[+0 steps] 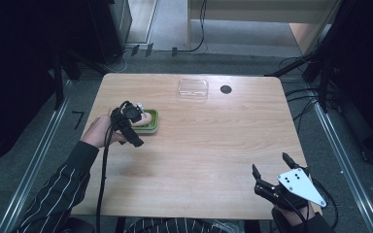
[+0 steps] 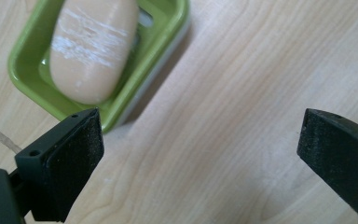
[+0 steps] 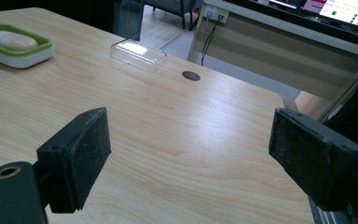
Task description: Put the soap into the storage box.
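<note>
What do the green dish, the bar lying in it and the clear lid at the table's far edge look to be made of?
Green rectangular dish: likely moulded plastic, smooth with a slight sheen, on a white base. Peach oval bar: probably soap, matte, with white scuff streaks. Clear rectangular lid: seemingly thin transparent plastic, glossy, with glare on top.

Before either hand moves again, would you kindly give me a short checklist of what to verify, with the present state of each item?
1. Left claw open: ok, its jaws stand wide apart in the left gripper view.
2. Right claw open: ok, nothing between the jaws.
3. Soap seated in the green dish: ok, it lies inside the rim.
4. Dish flat on the table: ok.
5. Clear lid free to pick up: ok, it lies alone near the far edge, beside the dark round hole.
6. Left claw clear of the dish: cannot tell; one jaw sits right at the dish's corner.
</note>
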Available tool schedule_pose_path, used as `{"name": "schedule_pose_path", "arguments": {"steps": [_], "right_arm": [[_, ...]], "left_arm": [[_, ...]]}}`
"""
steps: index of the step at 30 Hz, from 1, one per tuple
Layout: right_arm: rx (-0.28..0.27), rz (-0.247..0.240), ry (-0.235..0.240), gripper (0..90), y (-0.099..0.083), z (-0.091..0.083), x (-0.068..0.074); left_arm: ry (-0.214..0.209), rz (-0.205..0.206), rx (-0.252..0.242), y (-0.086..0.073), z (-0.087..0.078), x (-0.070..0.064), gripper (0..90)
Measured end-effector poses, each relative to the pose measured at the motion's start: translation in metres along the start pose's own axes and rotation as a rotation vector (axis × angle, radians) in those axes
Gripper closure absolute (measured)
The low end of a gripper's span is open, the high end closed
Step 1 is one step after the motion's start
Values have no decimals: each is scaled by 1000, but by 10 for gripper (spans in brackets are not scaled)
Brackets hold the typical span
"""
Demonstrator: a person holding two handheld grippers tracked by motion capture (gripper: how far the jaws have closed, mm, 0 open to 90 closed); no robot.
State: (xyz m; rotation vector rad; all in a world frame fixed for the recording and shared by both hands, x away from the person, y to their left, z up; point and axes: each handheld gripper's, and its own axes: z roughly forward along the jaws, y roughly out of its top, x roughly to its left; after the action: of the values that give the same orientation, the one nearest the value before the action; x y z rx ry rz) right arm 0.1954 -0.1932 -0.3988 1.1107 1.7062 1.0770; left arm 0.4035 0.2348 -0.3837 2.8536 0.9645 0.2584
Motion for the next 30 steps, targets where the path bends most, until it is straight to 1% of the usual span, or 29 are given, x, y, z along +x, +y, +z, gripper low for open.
{"name": "schedule_pose_path", "arguments": {"steps": [8,9,11,14,16,18,20,22,23,30], "right_arm": [[-1,-2,0,134,0,0,0],[0,-2,-1,134,0,0,0],[-2,-4,0,134,0,0,0],[-3,-5,0,134,0,0,0],[-3,-4,-1,134,0,0,0],[-2,-3,-1,134,0,0,0],[-2,-3,-1,134,0,0,0],[-2,-2,-2,134,0,0,0],[-1,-2,-2,134,0,-1,0],[-2,0,-5,134,0,-1,0]], "left_arm": [[-1,16,5,-13,-2,-20,3],[5,13,3,-15,-1,-23,3],[-5,7,0,-18,-1,-27,2],[-2,0,-1,-25,1,-34,3],[-20,-5,-4,-29,2,-37,2],[-19,-7,7,-34,4,-41,3],[-29,-13,10,-38,6,-45,3],[-29,-17,18,-42,8,-49,2],[-32,-12,24,-44,9,-52,2],[-42,-22,27,-57,16,-66,3]]}}
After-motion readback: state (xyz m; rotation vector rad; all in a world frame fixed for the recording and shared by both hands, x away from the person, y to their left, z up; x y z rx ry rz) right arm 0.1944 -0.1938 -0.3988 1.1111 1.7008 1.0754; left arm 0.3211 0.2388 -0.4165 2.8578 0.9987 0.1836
